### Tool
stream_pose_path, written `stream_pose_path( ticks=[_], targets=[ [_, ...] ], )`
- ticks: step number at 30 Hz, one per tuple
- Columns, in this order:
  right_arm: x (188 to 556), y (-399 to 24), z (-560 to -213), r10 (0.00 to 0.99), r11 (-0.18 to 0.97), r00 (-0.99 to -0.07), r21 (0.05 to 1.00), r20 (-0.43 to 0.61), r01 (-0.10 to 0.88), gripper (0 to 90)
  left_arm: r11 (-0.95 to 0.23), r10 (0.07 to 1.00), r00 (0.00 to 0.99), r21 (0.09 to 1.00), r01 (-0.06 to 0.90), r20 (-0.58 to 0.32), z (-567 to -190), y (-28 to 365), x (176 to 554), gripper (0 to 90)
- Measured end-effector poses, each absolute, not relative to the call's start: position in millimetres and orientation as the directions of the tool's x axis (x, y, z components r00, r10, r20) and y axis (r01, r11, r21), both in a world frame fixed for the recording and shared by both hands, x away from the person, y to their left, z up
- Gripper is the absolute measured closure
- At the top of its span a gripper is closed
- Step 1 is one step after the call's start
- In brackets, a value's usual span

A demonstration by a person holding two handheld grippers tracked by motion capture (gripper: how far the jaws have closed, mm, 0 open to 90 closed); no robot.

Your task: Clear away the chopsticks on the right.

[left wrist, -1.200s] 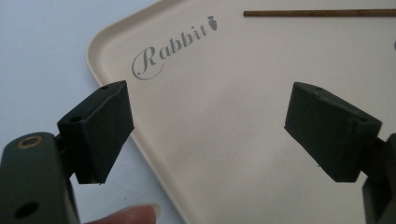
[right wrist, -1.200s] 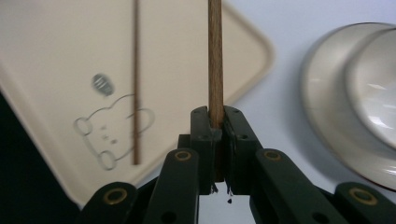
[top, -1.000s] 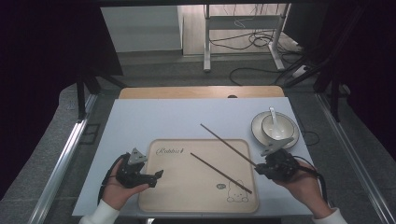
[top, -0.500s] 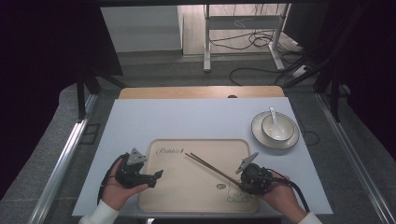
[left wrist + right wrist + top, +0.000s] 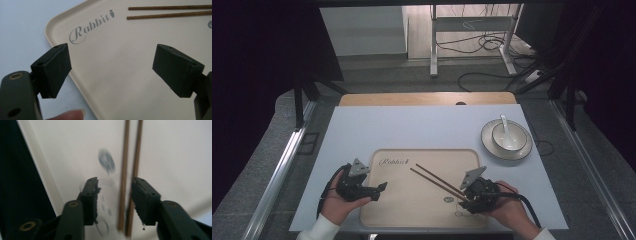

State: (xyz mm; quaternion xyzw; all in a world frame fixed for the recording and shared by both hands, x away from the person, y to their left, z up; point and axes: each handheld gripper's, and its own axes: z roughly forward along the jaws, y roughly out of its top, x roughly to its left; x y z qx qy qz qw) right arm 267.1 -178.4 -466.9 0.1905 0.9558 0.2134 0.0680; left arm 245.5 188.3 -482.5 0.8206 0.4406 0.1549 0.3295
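Note:
Two thin brown chopsticks [image 5: 437, 181] lie side by side on the beige "Rabbit" tray [image 5: 412, 210], slanting from mid-tray to the lower right. Their near ends sit between the jaws of my right gripper [image 5: 464, 197]. Its jaws have just been opening. In the right gripper view the chopsticks [image 5: 123, 157] rest loose on the tray [image 5: 175, 157] between the parted jaws of the right gripper [image 5: 115, 192], with a gap on the left. My left gripper [image 5: 379, 189] hovers at the tray's left edge. Seen in its own view, the left gripper [image 5: 111, 71] is wide open with nothing between the jaws; the chopsticks [image 5: 170, 15] lie far off.
A white bowl [image 5: 506, 135] with a white spoon [image 5: 505, 127] stands on a plate [image 5: 486, 140] at the right of the pale blue mat [image 5: 412, 125]. The mat's near edge runs just under both hands. Cables and a desk frame lie on the floor beyond the table.
The right gripper moved left and nearer with the chopsticks, bringing them together over the tray, then its jaws parted and the chopsticks now lie on the tray. The left gripper stayed put.

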Motion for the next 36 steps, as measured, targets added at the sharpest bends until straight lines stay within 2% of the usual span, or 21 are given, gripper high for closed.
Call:
stream_pose_path(
  ticks=[2, 4, 7, 9, 10, 11, 12, 14, 25, 31, 36],
  targets=[
    [270.6, -165.8, -462.5, 0.376, 0.827, -0.925, 0.466, -0.044, 0.314, 49.6, -0.395, 0.825, 0.565, 0.678, 0.620, -0.036, -482.5, 187.8, 245.6, 15.4],
    [277.2, -151.0, -460.8, 0.349, 0.823, -0.936, 0.493, -0.043, 0.284, 49.8, -0.394, 0.825, 0.564, 0.680, 0.618, -0.035, -481.9, 187.7, 245.3, 15.4],
    [295.5, -127.0, -462.2, 0.318, 0.803, -0.948, 0.528, 0.014, 0.277, 59.4, -0.385, 0.827, 0.561, 0.685, 0.618, -0.041, -481.1, 188.3, 245.0, 15.4],
    [310.5, -111.4, -466.3, 0.297, 0.790, -0.954, 0.549, 0.048, 0.274, 68.7, -0.385, 0.827, 0.561, 0.685, 0.619, -0.042, -481.4, 189.1, 245.2, 15.4],
    [317.9, -104.2, -468.7, 0.301, 0.785, -0.951, 0.549, 0.065, 0.286, 73.5, -0.385, 0.827, 0.561, 0.685, 0.619, -0.042, -481.6, 189.5, 245.1, 15.4],
    [317.9, -104.2, -468.7, 0.301, 0.785, -0.951, 0.549, 0.065, 0.286, 73.5, -0.385, 0.827, 0.561, 0.685, 0.619, -0.042, -481.6, 189.5, 245.1, 15.4],
    [332.9, -90.6, -474.7, 0.311, 0.777, -0.944, 0.544, 0.105, 0.317, 83.5, -0.387, 0.826, 0.562, 0.683, 0.620, -0.042, -481.9, 191.1, 245.0, 15.4],
    [346.9, -77.9, -481.6, 0.311, 0.777, -0.941, 0.535, 0.131, 0.331, 88.3, -0.383, 0.828, 0.560, 0.685, 0.620, -0.044, -482.2, 193.0, 244.8, 15.4],
    [377.7, -39.5, -508.6, 0.356, 0.781, -0.921, 0.490, 0.159, 0.387, 89.6, -0.377, 0.830, 0.556, 0.685, 0.623, -0.049, -483.5, 194.9, 245.9, 15.4],
    [385.6, -50.4, -513.0, 0.414, 0.750, -0.895, 0.495, 0.165, 0.438, 89.6, -0.382, 0.828, 0.559, 0.682, 0.623, -0.047, -483.9, 194.1, 246.7, 15.4],
    [395.1, -74.7, -509.5, 0.501, 0.717, -0.857, 0.496, 0.122, 0.490, 89.7, -0.387, 0.827, 0.561, 0.679, 0.623, -0.044, -484.1, 194.0, 246.8, 15.4]
  ],
)
